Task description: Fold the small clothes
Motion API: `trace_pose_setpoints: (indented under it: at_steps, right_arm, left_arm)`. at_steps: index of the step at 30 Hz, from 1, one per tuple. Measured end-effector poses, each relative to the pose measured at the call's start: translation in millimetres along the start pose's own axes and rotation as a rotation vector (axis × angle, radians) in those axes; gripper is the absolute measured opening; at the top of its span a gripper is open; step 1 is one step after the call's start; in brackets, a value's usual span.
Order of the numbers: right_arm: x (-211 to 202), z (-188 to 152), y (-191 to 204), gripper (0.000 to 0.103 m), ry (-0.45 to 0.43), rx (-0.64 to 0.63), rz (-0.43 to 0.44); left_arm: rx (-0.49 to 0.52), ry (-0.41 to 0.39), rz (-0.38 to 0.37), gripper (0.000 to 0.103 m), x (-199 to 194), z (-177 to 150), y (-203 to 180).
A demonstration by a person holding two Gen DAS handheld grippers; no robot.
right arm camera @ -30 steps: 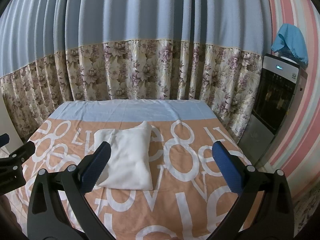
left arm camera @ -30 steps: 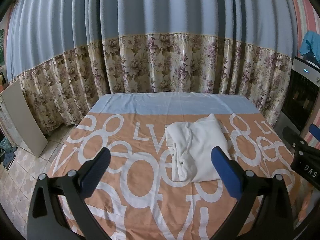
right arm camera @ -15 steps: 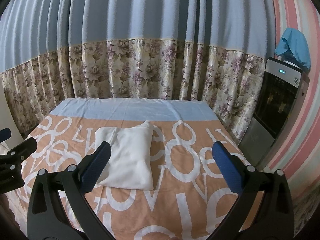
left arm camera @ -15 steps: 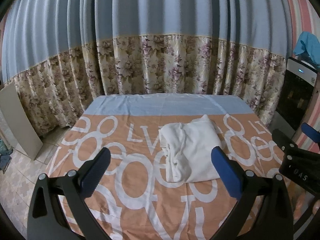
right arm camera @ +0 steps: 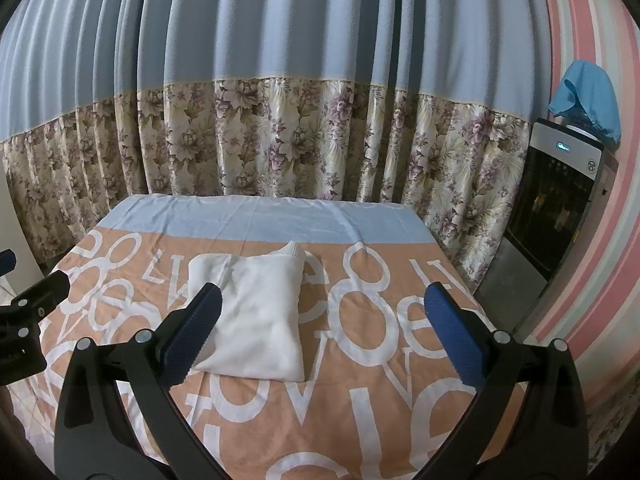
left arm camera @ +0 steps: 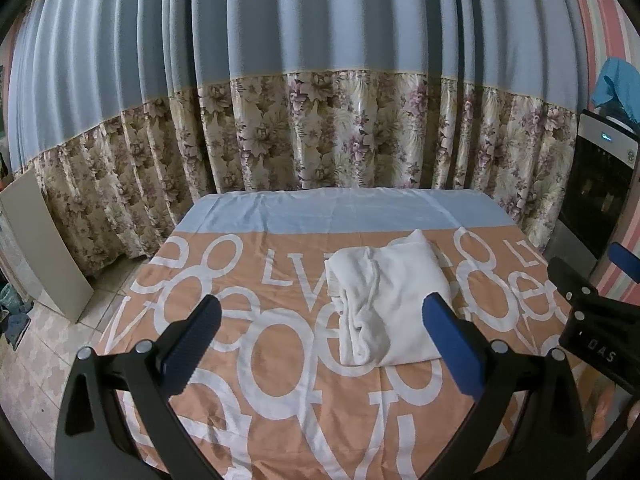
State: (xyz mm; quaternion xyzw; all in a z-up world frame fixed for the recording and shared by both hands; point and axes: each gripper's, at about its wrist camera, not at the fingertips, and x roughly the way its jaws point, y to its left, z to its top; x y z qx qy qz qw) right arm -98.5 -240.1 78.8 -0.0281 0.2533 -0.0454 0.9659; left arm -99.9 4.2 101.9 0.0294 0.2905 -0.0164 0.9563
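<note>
While both tongs, left [left arm camera: 320, 334] and right [right arm camera: 320, 332], hang released and empty, the folded cloth [left arm camera: 386, 306] lies mid-table [left arm camera: 280, 400], its long axis running away from them, between both, neither clearly nearer.

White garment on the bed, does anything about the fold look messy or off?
Mostly neat, but the white garment has a bunched, rolled left edge, and one corner pokes out at the far end. Both tongs are open and clear of it.

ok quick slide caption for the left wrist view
Open left gripper above a folded white garment lying on the orange lettered bedsheet.
</note>
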Motion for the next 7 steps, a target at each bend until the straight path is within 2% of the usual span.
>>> trace_pose_setpoints:
  at_steps: [7]
  right_arm:
    - [0.9,0.4,0.6,0.1,0.0,-0.002,0.0]
  left_arm:
    - [0.001,0.001,0.004,0.101,0.4,-0.3,1.2]
